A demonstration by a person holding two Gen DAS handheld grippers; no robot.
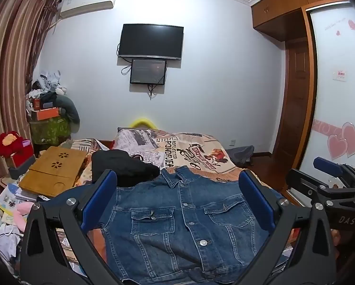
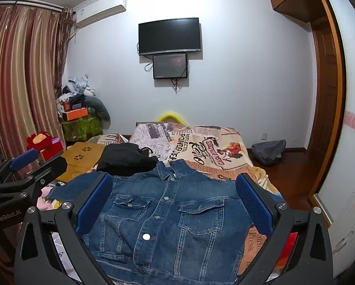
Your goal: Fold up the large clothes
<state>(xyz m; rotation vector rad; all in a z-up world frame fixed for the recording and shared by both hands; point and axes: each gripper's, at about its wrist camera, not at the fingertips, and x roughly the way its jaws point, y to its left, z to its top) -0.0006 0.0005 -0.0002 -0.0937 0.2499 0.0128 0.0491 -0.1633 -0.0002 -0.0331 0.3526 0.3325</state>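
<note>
Both sets of jaws stand wide apart, holding nothing: left gripper (image 1: pixel 177 197) and right gripper (image 2: pixel 175 199) each hover over the chest of the denim jacket (image 1: pixel 177 218), side by side, the right one showing at the edge of the left wrist view. Jacket lies front-up and buttoned on the bed (image 1: pixel 201 152), collar (image 1: pixel 177 177) pointing toward the far wall; one sleeve (image 2: pixel 68 187) trails off to the left, cuff frayed. Judgement: first fold not yet begun. To do it well, take hold at shoulder and hem on one side, pinch both layers of denim, and carry the side panel and sleeve over the button line evenly; heavy cloth will likely drag if lifted from one corner only. Black garment (image 1: pixel 122 166) lies just beyond the collar, touching or nearly so; keep clear of it. Containers: orange box (image 1: pixel 47 114) in the corner pile looks closed, contents hidden; open bag (image 2: pixel 269 152) on the floor beyond the bed, contents not discernible.
</note>
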